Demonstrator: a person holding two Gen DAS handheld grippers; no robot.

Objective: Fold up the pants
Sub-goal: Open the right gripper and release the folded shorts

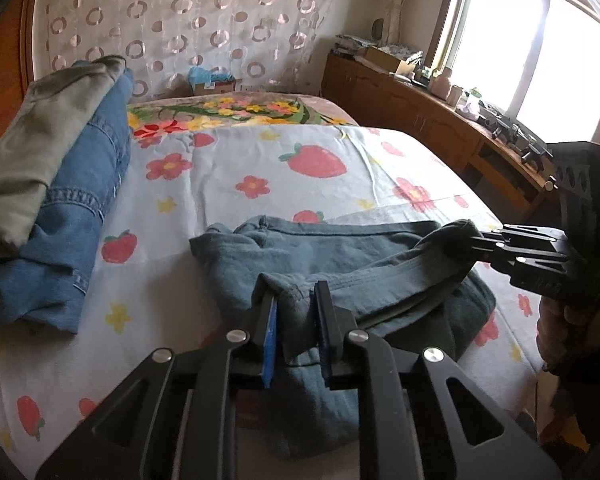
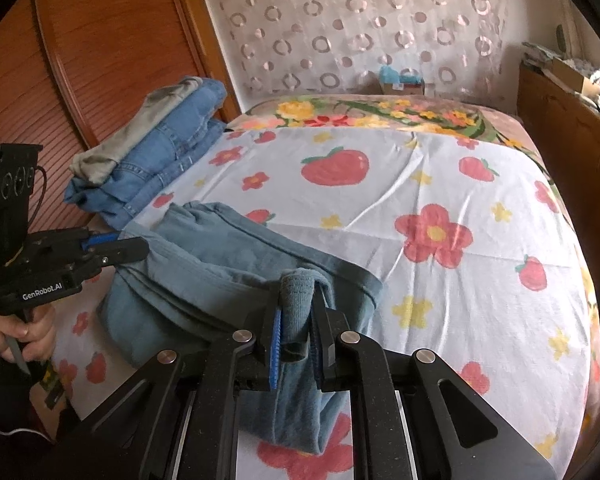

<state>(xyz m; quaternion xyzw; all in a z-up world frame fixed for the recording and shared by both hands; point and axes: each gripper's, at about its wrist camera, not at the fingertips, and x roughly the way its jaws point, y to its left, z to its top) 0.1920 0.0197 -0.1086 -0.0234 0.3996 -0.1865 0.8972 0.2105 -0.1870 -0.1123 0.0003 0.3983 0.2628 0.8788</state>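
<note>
With left gripper (image 1: 296, 312) and right gripper (image 2: 298, 320) both clamping the faded blue-grey cotton pants (image 1: 340, 252), I'd lower the pinched edge evenly onto the layer ahead of the fingers.

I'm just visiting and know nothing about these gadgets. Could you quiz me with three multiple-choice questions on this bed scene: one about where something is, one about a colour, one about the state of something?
1. Where is the stack of folded clothes?
A. at the bed's left edge, by the wooden panel
B. on the window counter
C. on the floor

2. What colour are the pants being folded?
A. red
B. grey-blue
C. white

3. What is the right gripper doing?
A. hanging open above the bed
B. lying on the sheet
C. pinching a fold of the pants

Answers:
1 A: the stack of folded clothes sits there.
2 B: the pants are grey-blue on the sheet.
3 C: the right gripper has cloth clamped between its pads.
</note>
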